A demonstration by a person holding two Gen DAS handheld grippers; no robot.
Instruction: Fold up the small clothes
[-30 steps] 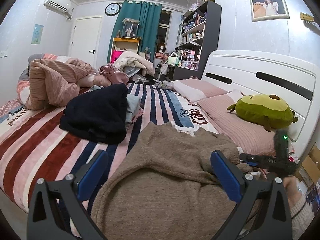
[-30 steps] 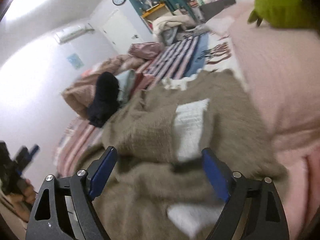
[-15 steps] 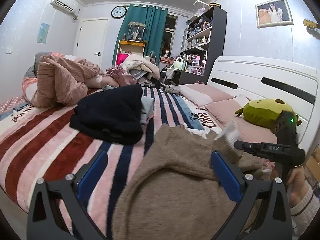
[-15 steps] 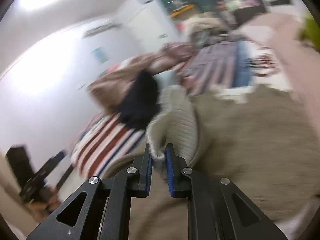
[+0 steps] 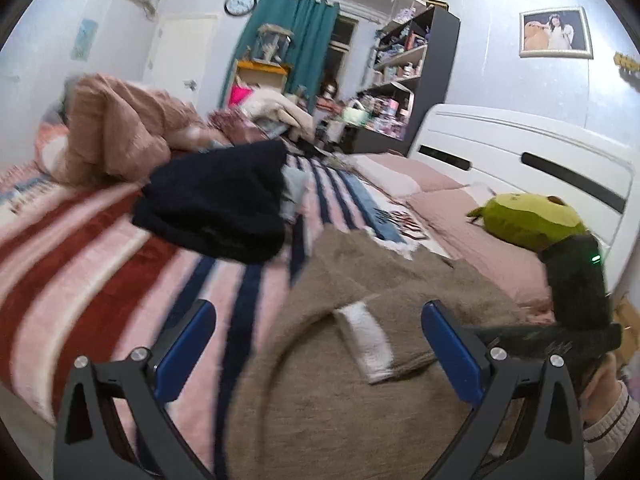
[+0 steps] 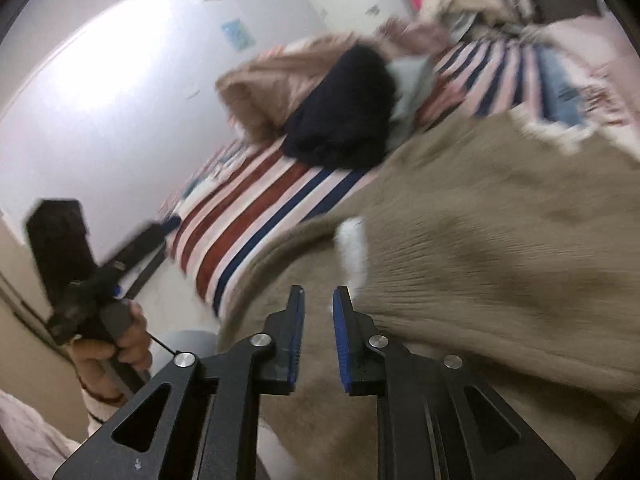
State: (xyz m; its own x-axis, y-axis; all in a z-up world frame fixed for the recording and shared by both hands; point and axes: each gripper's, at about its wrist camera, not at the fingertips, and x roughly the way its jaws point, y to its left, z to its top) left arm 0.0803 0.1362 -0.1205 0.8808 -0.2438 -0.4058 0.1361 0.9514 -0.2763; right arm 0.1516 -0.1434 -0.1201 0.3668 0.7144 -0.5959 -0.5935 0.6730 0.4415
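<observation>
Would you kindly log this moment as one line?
phase: sleeve fold | left gripper: open over sweater | right gripper: slightly open, empty | cuff: on sweater

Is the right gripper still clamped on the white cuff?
No. The right gripper stands slightly open with nothing between its fingers; the white cuff lies free on the brown sweater.

Motion blur smears the brown sweater point(image 6: 500, 240) and its white cuff point(image 6: 354, 248); sweater's near edge cut off

right gripper point(image 6: 319, 300) jaws slightly apart, above brown sweater point(image 6: 480, 248); white cuff point(image 6: 354, 252)
</observation>
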